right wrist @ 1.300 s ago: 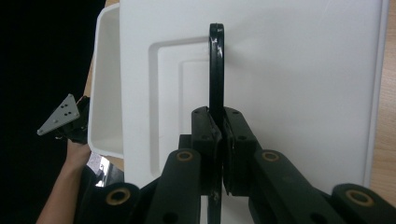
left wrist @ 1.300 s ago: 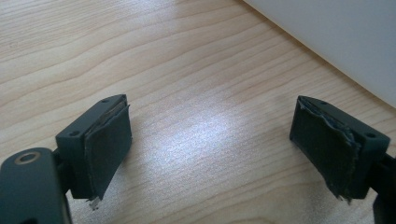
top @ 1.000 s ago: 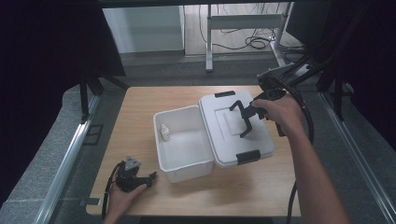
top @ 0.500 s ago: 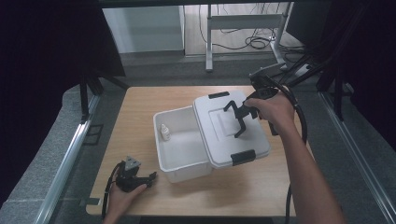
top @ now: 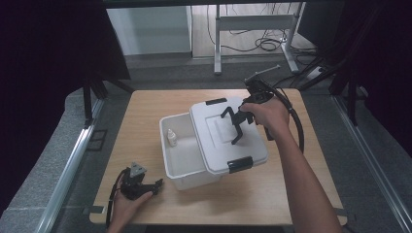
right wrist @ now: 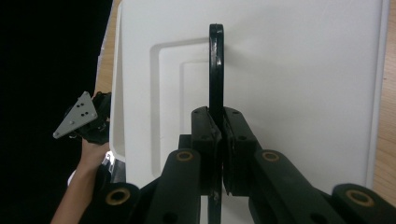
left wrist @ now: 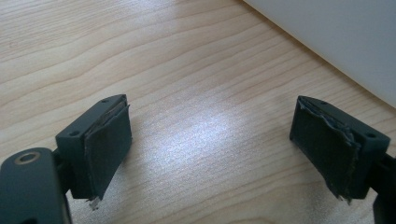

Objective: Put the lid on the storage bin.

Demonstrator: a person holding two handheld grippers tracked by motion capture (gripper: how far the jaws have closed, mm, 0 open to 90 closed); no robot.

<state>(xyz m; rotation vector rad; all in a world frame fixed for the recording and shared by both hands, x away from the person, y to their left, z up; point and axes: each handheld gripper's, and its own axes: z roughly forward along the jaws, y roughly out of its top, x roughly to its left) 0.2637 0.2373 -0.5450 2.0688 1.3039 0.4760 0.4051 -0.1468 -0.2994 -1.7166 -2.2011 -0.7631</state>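
Observation:
A white plastic box (top: pixel 167 162) stands open in the middle of the wooden table (top: pixel 145 111). A small pale bottle (top: pixel 171 138) is upright inside, against its left wall. The white lid (top: pixel 216 145) is held tilted over the box's right part. My right gripper (top: pixel 237 124) is shut on the lid's black handle (top: pixel 230 114). In the right gripper view the jaws pinch that handle (right wrist: pixel 215 65) above the lid (right wrist: pixel 303 70). My left gripper (top: pixel 145 187) rests on the table at the front left, jaws wide open (left wrist: pixel 210 140) with nothing between them.
The box's white wall (left wrist: pixel 336 37) lies just ahead of the left gripper. Black latches (top: pixel 240 164) sit on the lid's near and far edges. A cable (top: pixel 294 121) trails from the right gripper. Bare table lies right of the box and along the front edge.
The right gripper has carried the lid leftward by its handle, from the table right of the box to partly over it. The left gripper has stayed still.

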